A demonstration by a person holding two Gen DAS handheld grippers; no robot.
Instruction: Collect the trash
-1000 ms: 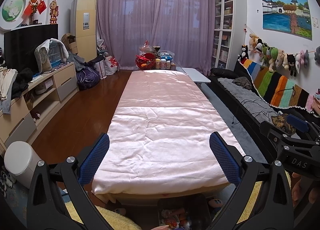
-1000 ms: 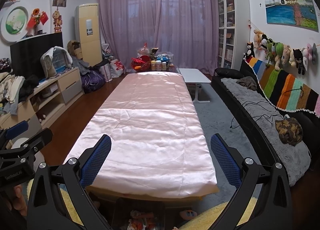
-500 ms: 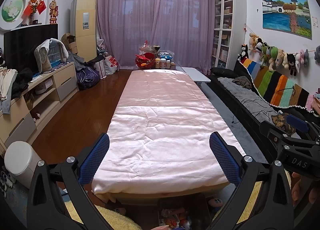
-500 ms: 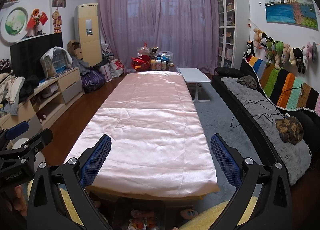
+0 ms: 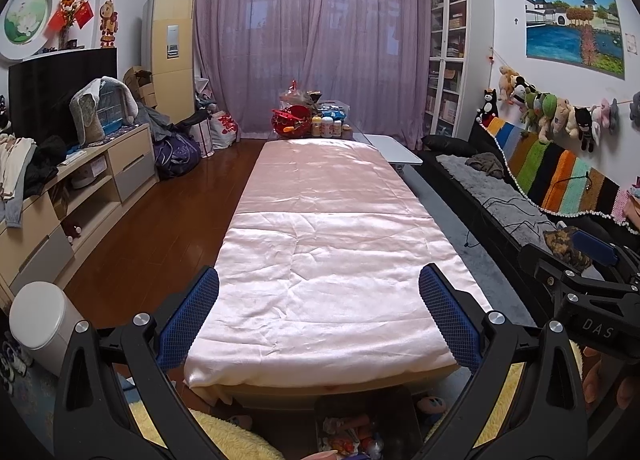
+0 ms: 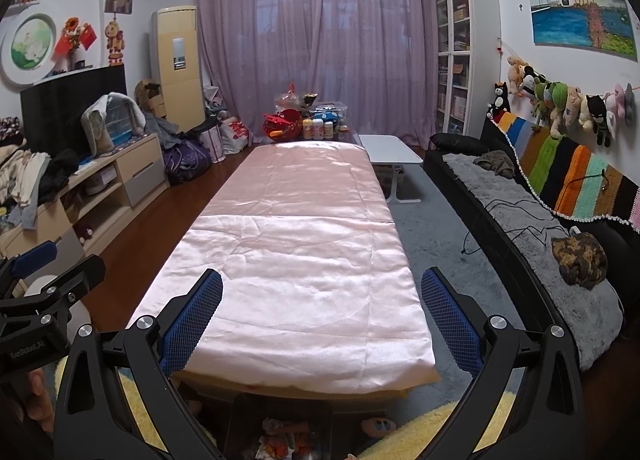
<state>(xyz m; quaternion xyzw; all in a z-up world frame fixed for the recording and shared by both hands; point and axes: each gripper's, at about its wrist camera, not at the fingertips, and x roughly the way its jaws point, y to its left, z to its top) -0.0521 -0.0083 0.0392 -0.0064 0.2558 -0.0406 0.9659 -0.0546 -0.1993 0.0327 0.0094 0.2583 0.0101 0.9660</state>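
My left gripper is open and empty, held above the near end of a long table under a pink satin cloth. My right gripper is open and empty over the same near end. No loose trash shows on the cloth. A white lidded bin stands on the floor at the left. A dark container of colourful wrappers sits below the table's near edge, also in the right wrist view. The right gripper's body shows at the right of the left wrist view.
Bottles, a red basket and bags crowd the table's far end. A TV cabinet with clothes lines the left wall. A dark sofa with a grey throw lines the right. A small white table stands beyond. A yellow fluffy rug lies below.
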